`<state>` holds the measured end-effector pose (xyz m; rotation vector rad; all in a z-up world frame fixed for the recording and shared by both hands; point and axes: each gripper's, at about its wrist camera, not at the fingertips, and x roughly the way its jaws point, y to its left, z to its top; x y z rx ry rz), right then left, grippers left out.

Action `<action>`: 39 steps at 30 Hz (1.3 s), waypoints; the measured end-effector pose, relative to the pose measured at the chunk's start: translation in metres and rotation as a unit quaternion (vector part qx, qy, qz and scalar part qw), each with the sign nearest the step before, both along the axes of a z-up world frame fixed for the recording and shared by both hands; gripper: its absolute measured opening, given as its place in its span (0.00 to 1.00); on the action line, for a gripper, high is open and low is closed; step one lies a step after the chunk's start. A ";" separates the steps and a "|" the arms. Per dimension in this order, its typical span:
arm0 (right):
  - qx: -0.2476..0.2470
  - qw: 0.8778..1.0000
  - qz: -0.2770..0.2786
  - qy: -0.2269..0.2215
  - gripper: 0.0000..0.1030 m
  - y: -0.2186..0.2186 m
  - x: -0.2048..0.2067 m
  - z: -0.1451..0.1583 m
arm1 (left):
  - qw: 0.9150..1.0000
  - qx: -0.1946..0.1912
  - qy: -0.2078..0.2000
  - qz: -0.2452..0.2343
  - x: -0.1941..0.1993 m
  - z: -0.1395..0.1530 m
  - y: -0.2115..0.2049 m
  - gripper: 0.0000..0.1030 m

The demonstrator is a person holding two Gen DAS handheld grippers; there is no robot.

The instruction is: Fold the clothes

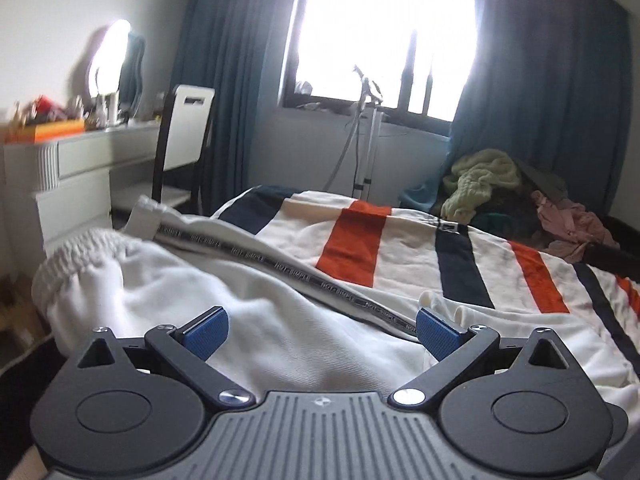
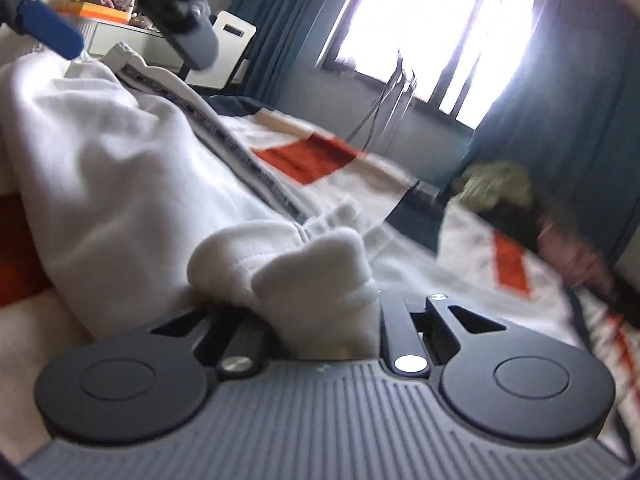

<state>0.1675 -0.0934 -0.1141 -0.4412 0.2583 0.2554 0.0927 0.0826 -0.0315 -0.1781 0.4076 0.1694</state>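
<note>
Bright window [image 1: 384, 32] between dark blue curtains [image 1: 228, 72], white dresser [image 1: 80, 168] and chair [image 1: 188, 128] at left.

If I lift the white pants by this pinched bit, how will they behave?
Probably floppy: the white pants bunch and fold where the right gripper pinches them. Likely thick, fairly heavy fleece, so the rest should drag across the striped blanket. The open left gripper supports nothing.

White fleece sweatpants [image 1: 224, 280], dark lettered stripe down one leg, spread rumpled across striped bedspread [image 1: 400, 240]. Elastic waistband bunched at nine o'clock in left wrist view; leg running toward five o'clock. In right wrist view, thick fold of fleece [image 2: 320, 268] bunched up, pinched at six o'clock.
</note>
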 end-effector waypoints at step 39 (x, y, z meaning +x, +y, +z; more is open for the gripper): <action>0.245 0.925 -0.223 0.187 0.82 -0.158 -0.001 0.042 | 0.974 -0.069 0.115 -0.182 0.009 -0.047 -0.038 0.64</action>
